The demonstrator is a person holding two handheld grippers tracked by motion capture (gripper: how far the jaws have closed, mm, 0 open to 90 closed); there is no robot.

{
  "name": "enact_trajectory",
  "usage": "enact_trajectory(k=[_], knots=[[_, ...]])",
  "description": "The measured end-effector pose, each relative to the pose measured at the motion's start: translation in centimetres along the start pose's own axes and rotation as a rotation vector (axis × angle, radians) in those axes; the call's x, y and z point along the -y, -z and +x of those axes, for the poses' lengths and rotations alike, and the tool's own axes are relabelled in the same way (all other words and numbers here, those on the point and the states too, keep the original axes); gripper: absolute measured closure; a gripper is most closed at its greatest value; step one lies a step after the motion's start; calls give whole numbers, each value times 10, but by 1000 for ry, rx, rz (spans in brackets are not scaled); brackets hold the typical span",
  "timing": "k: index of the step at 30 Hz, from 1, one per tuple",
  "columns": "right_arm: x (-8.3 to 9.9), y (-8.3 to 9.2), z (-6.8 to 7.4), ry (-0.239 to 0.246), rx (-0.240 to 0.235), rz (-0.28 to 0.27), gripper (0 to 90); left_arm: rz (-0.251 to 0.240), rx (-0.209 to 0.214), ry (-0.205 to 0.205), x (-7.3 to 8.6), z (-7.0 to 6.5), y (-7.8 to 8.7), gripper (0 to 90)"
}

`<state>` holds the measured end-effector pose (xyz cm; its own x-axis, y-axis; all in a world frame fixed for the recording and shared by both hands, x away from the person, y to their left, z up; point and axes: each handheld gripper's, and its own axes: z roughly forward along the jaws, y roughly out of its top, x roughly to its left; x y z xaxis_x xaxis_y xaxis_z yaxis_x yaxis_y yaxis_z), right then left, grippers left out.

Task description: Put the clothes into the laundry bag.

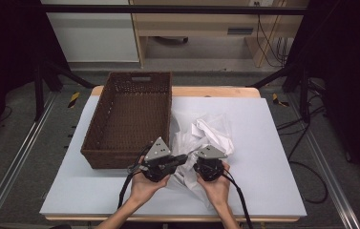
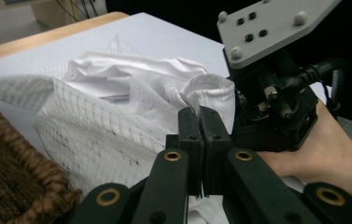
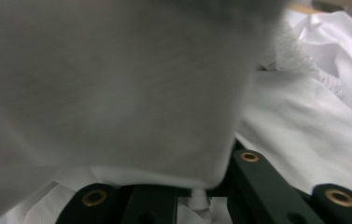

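A white mesh bag (image 1: 183, 125) (image 2: 94, 135) lies crumpled on the pale mat with a white garment (image 1: 214, 134) (image 2: 131, 70) bunched in and over it. My left gripper (image 1: 181, 158) (image 2: 201, 112) points right, shut, with a thin edge of the mesh pinched between its pads. My right gripper (image 1: 207, 162) stands close beside it, and its grey plate (image 2: 269, 25) looms in the left gripper view. In the right gripper view a fold of the white garment (image 3: 117, 93) drapes over the jaws and hides them, with cloth pulled down between the arms.
A brown wicker basket (image 1: 101, 145) (image 2: 10, 186) stands at the left of the mat, its near wall just beside my left hand. The pale mat (image 1: 263, 157) runs on to the right and toward the front edge.
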<state>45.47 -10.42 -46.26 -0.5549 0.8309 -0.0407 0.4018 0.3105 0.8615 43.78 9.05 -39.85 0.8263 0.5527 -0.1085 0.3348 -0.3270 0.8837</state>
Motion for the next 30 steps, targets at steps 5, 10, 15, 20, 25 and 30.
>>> enact_trajectory(k=[5, 10, 15, 20, 25, 30], knots=[[0, 28, -16, -47, -149, -71, 682, 29, -19, 27, 11, 10, -2, 885], [-9, 76, -43, -45, -88, -164, 597, 34, -26, 26, 13, 9, -2, 884], [-9, 62, -73, -112, -15, -106, 405, 35, -29, 23, 14, 9, -3, 883], [-1, 26, -71, -106, -77, -9, 594, 39, -37, 16, 13, 10, -2, 883], [-3, 39, -72, -94, -121, 4, 871, 36, -36, 22, 13, 10, -2, 883], [-7, 64, -60, -55, -165, -75, 872, 31, -38, 32, 12, 9, -1, 882]])
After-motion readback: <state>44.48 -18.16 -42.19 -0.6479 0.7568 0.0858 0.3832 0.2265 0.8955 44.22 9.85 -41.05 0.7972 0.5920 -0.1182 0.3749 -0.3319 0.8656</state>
